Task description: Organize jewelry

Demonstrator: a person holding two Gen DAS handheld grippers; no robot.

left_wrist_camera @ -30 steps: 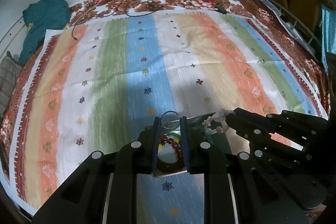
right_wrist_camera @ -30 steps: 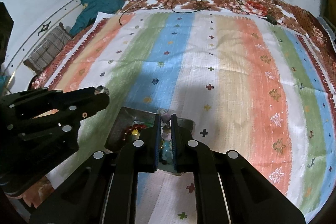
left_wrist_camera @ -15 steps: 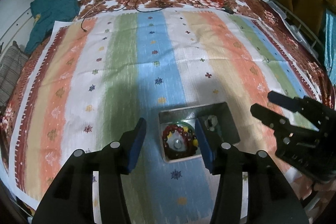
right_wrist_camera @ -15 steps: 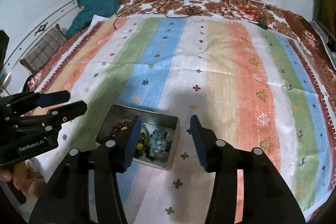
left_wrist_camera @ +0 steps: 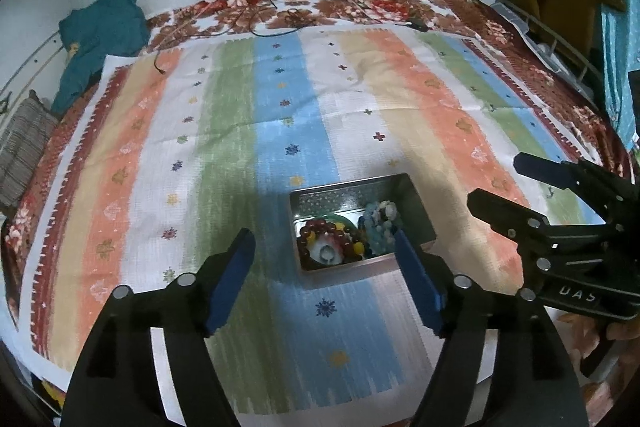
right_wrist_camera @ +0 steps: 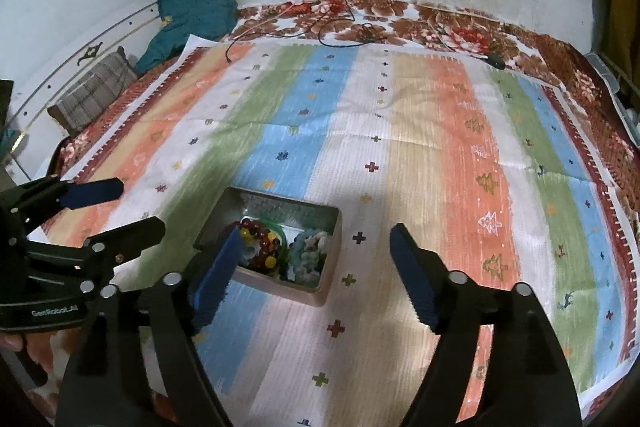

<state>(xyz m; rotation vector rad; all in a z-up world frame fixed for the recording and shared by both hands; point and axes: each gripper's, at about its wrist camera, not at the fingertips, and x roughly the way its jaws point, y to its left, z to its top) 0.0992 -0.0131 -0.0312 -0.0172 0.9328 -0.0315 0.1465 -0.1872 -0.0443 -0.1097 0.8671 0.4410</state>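
A grey metal box (left_wrist_camera: 420,211) (right_wrist_camera: 332,263) sits on the striped cloth. Inside lie a red and yellow bead bracelet (left_wrist_camera: 320,229) (right_wrist_camera: 266,241) and a pale blue and white bead bracelet (left_wrist_camera: 380,223) (right_wrist_camera: 310,255). My left gripper (left_wrist_camera: 324,239) hovers just short of the box, its jaws opening wide, nothing between the pads. My right gripper (right_wrist_camera: 314,233) hangs to the right of the box, its jaws opening too and empty. Each gripper shows in the other's view: the right gripper (left_wrist_camera: 508,187), the left gripper (right_wrist_camera: 132,207).
The striped cloth (left_wrist_camera: 240,131) (right_wrist_camera: 440,147) covers a bed with a floral sheet. Cables (left_wrist_camera: 256,15) (right_wrist_camera: 340,27) trail from a wall socket at the far edge. A teal garment (left_wrist_camera: 100,35) (right_wrist_camera: 192,15) and a checked pillow (right_wrist_camera: 96,91) lie at the far left.
Both grippers went from shut over the box to wide apart and drew back from it. The bead bracelets they held now lie in the box.
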